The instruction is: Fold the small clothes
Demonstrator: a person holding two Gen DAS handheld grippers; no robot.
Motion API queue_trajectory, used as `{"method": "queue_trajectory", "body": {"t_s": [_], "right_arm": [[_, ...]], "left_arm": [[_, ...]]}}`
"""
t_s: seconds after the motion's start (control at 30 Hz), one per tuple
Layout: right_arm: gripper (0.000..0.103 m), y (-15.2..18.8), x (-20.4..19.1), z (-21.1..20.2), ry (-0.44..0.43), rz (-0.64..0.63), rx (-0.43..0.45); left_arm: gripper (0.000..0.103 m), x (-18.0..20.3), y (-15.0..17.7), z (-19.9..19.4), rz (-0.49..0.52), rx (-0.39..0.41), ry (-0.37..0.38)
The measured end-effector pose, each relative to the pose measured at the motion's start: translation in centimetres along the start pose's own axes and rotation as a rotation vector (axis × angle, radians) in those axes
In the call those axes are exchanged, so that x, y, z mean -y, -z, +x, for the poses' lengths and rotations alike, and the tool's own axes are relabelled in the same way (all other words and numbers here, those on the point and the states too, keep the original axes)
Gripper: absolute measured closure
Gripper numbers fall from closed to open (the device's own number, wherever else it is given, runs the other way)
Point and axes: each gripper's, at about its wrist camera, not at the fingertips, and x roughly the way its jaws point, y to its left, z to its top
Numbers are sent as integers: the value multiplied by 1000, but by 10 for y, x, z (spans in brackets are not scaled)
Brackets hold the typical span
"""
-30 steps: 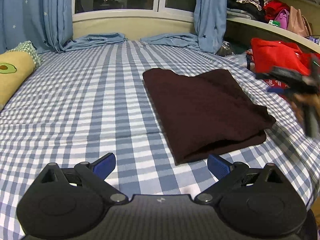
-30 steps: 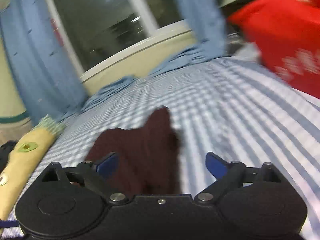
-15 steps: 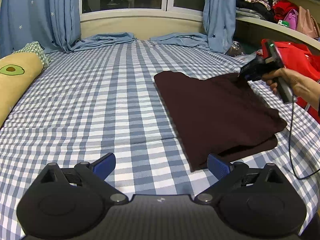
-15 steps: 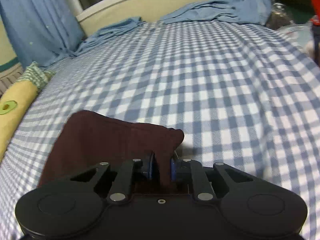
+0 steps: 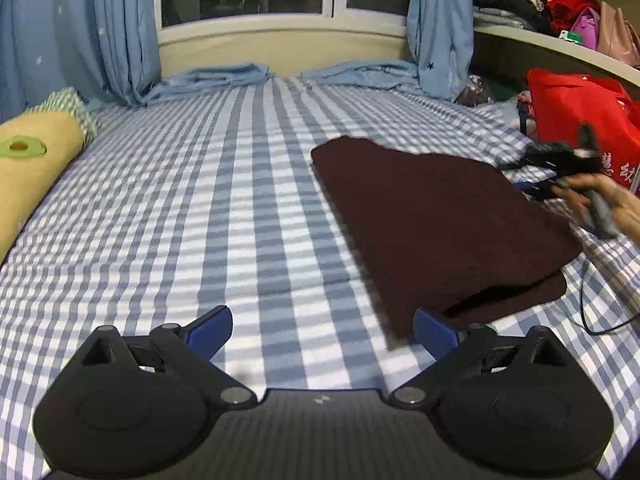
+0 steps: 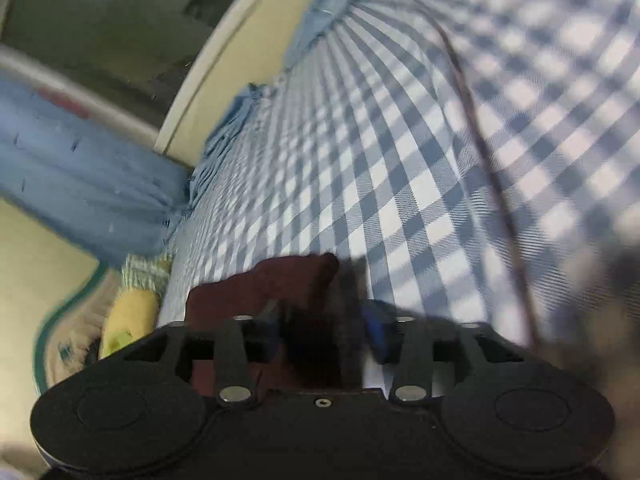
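A dark maroon garment (image 5: 436, 216) lies folded on the blue-checked bed (image 5: 224, 208), right of centre in the left wrist view. My left gripper (image 5: 322, 330) is open and empty just above the bed, near the garment's front corner. My right gripper (image 5: 532, 186) is held by a hand at the garment's far right edge. In the blurred, tilted right wrist view the right gripper (image 6: 324, 326) has its blue pads (image 6: 378, 334) apart, with the garment's corner (image 6: 280, 280) lying between and beyond them.
A yellow avocado-print pillow (image 5: 28, 168) lies along the bed's left side. A red bag (image 5: 580, 120) stands at the right edge under a shelf of clothes. Blue curtains (image 5: 124, 28) hang to the bed's far end. A thin cable (image 6: 480, 148) crosses the right wrist view.
The right gripper was shut on the garment's far right corner half a second ago; now its pads are apart and it has tilted and pulled right. The left gripper has barely moved.
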Motion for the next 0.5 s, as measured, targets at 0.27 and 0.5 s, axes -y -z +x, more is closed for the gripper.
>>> {"method": "queue_trajectory", "body": {"t_s": [0.27, 0.5], "right_arm": [[51, 110, -64, -114, 52, -387, -48], [50, 149, -77, -137, 78, -388, 57]], "left_arm": [[5, 59, 22, 34, 215, 39, -42], [5, 102, 26, 60, 311, 138, -95]]}}
